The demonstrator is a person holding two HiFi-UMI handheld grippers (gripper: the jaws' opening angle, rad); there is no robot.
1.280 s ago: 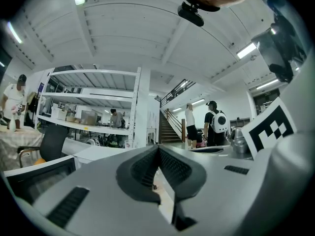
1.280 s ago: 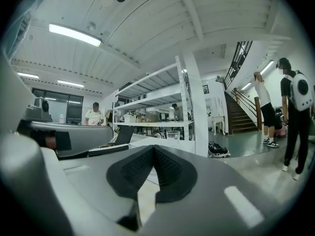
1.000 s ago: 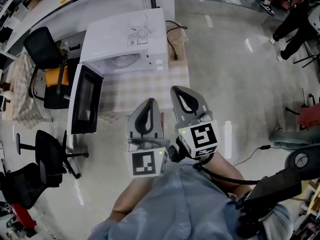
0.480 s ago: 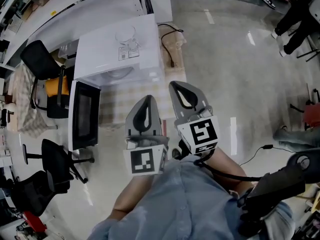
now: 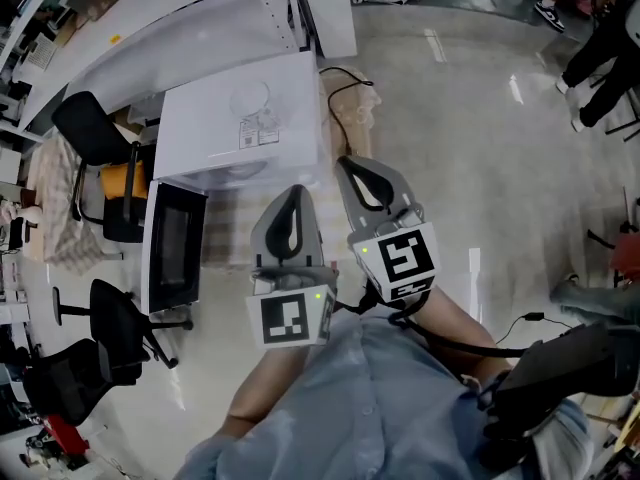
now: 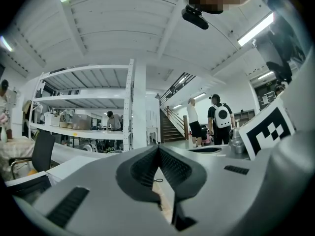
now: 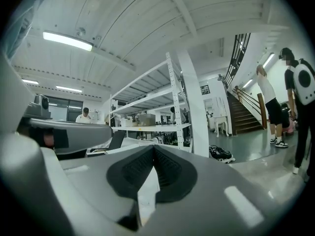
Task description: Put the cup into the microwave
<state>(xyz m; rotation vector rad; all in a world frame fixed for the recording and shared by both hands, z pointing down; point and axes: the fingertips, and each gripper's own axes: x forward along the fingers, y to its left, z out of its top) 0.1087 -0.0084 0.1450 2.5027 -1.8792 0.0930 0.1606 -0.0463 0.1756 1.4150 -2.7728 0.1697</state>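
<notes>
While the clear cup [image 5: 250, 98] sits on top of the white microwave [image 5: 295, 118], its door [image 5: 175, 258] open at left, the left gripper [image 5: 298, 199] and right gripper [image 5: 348, 164] hover nearer, jaws closed and empty.

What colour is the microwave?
The microwave is white; its open door has a dark window. The head view shows it best.
</notes>
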